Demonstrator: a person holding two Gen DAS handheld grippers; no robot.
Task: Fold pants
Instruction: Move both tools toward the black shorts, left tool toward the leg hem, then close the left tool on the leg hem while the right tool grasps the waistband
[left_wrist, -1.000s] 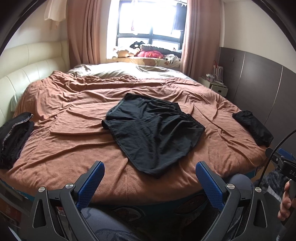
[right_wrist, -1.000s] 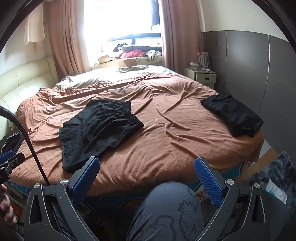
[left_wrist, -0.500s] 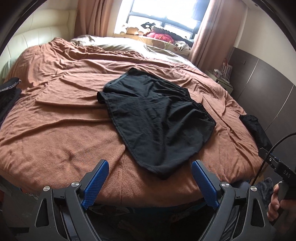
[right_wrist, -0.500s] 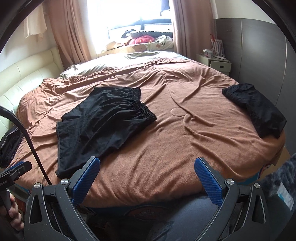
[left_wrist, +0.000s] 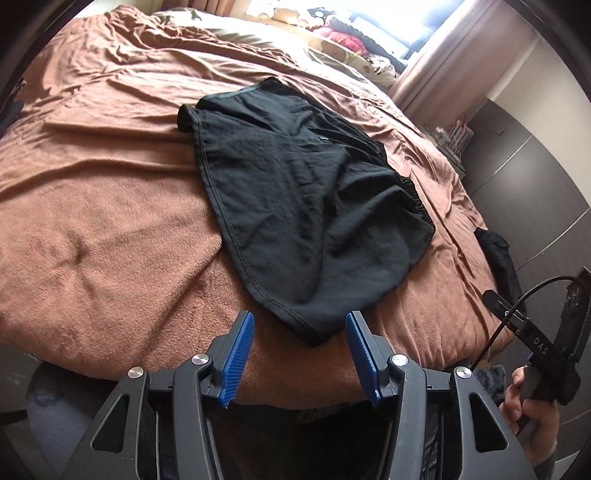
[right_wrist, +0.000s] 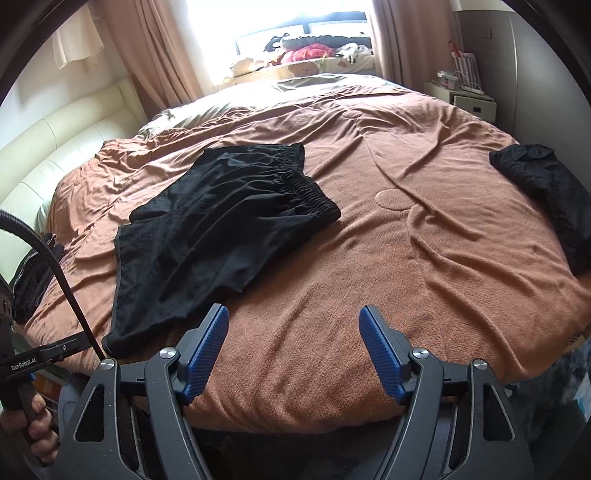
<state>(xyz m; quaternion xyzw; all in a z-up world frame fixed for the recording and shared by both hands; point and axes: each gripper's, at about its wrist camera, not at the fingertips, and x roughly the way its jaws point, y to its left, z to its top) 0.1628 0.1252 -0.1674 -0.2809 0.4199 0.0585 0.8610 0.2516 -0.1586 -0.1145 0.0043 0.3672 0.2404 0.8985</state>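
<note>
Crumpled black elasticated-waist shorts (left_wrist: 306, 206) lie mid-frame on the brown terry bedspread (left_wrist: 92, 229). The left gripper (left_wrist: 299, 332) has just been closing, its blue pads flanking the shorts' bottom hem corner without touching. The right gripper (right_wrist: 293, 332), also narrowing, gapes empty at lower centre over bare bedspread.

Plain black crumpled fabric shorts (left_wrist: 310, 206), rust-brown plush bedspread (left_wrist: 110, 221), blue ribbed gripper pads (right_wrist: 207, 350), cream padded leather headboard (right_wrist: 70, 144), dusty-pink curtains (right_wrist: 155, 51)

A home bedroom: bed (right_wrist: 424, 258), curtains (right_wrist: 155, 55), bedside cabinet (right_wrist: 465, 99).
</note>
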